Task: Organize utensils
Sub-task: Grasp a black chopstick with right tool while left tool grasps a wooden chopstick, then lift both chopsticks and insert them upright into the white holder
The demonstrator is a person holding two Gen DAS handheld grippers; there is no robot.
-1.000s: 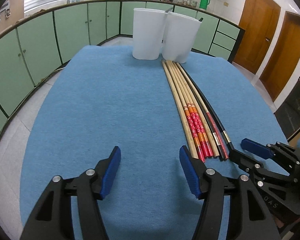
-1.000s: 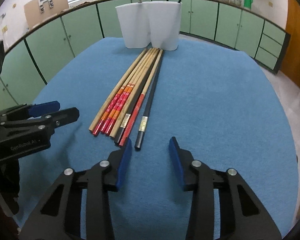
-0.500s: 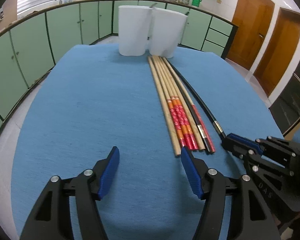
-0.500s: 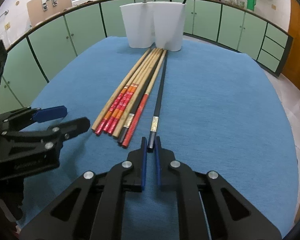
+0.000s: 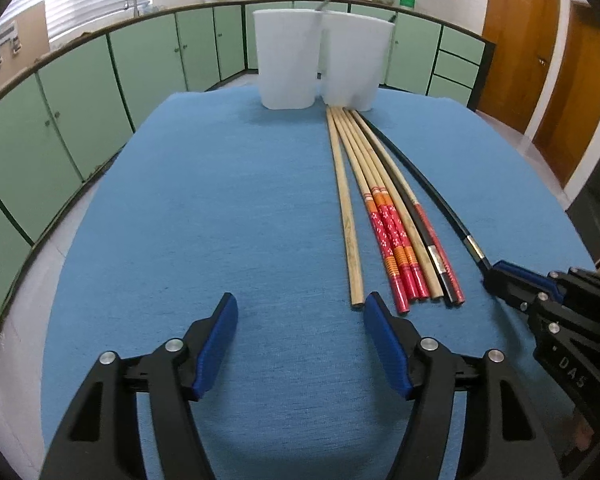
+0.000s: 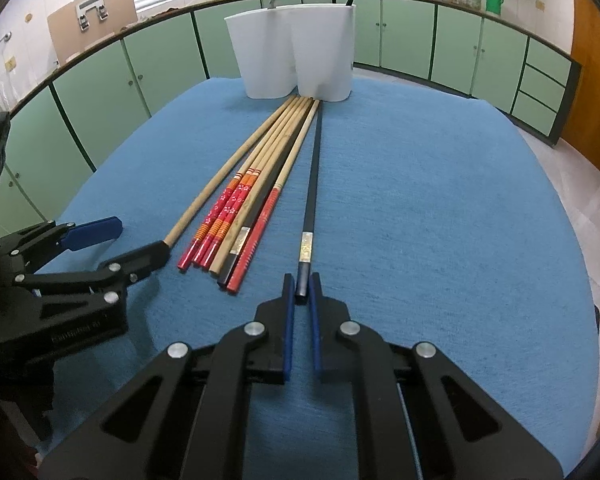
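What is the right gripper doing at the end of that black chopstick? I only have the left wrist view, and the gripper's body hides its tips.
Observer: In the right wrist view, the right gripper is shut on the black chopstick, with a blue pad pressed to each side.
Operator: How much of the stick is inside?
Observer: Only the very end. The silver band sits clear ahead of the pads.
Operator: And my left gripper from that side?
Observer: The left gripper is open. Its black finger overlaps the near end of the plain wooden chopstick. I cannot tell if they touch.
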